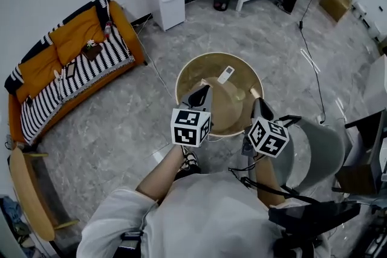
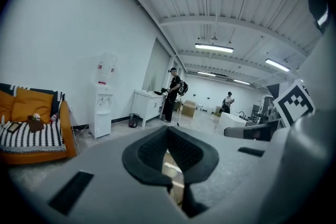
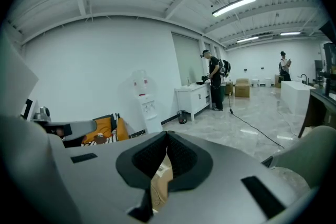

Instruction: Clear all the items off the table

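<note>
Table (image 1: 199, 71): round, tan | item: perhaps remote (image 1: 225, 74) | floor (image 1: 121, 124): grey stone

The person wears a pale grey short-sleeved T-shirt (image 1: 199, 214) and a dark laced shoe (image 1: 190, 160) with light trim. The left tool (image 1: 202, 92) and right tool (image 1: 259, 104) are grey moulded shells tapering to dark tips. The left cube (image 1: 190, 127) and right cube (image 1: 268, 137) show black-and-white square markers. In the gripper views the shells are smooth grey with black rectangular slots and black ribbed pads (image 2: 149, 152). A thin black cable (image 1: 257, 185) runs below the right tool.
</note>
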A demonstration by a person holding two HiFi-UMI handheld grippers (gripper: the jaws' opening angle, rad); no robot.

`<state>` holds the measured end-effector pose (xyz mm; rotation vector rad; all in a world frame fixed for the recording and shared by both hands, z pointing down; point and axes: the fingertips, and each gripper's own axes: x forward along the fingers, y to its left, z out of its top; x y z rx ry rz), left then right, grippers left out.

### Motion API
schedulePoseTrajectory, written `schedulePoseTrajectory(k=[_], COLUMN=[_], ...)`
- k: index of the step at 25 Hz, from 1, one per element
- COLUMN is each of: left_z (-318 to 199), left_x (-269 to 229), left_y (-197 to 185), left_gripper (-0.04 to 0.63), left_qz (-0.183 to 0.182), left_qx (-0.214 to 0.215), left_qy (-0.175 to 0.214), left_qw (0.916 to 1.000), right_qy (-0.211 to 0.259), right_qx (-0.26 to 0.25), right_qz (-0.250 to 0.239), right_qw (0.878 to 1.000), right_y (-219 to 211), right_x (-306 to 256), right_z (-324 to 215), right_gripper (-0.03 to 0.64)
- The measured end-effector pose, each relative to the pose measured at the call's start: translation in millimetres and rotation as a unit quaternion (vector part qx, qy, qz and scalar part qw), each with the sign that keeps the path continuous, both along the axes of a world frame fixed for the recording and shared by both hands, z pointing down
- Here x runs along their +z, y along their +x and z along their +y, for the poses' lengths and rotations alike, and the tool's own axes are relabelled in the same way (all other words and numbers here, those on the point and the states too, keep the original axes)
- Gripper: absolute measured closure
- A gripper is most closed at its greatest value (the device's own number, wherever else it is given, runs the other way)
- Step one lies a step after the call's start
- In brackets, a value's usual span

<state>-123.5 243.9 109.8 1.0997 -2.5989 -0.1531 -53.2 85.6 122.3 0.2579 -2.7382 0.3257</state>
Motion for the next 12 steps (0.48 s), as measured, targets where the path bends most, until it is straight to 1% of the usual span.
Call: schedulePoseTrajectory(k=[4, 7, 9, 12], left_z=[3.1, 1.8, -1.2, -11.9], left_x=[10.3, 20.5, 31.1, 51.5], left_y=[-37.0, -60.8, -70.2, -72.6], left_gripper=[0.588, 0.588, 0.588, 0.588], left_qz=[0.011, 0.033, 0.047, 0.063], left_qx=[-0.002, -0.010, -0.015, -0.018], left_qy=[-0.005, 0.000, -0.003, -0.018], left_qw=[0.9999, 0.9994, 0.9988, 0.9977], right_qy=[-0.009, -0.008, -0.009, -0.017], right_qx=[0.010, 0.013, 0.012, 0.008], right_qz=[0.010, 0.010, 0.014, 0.028], right_qw=[1.000, 1.000, 1.000, 0.999], right_y=[-31.6, -50.2, -56.6, -60.0], right_x=[12.7, 15.3, 19.7, 36.3], right_z=[-5.2, -11.3, -16.0, -28.6], right_gripper=[0.592, 0.592, 0.592, 0.592])
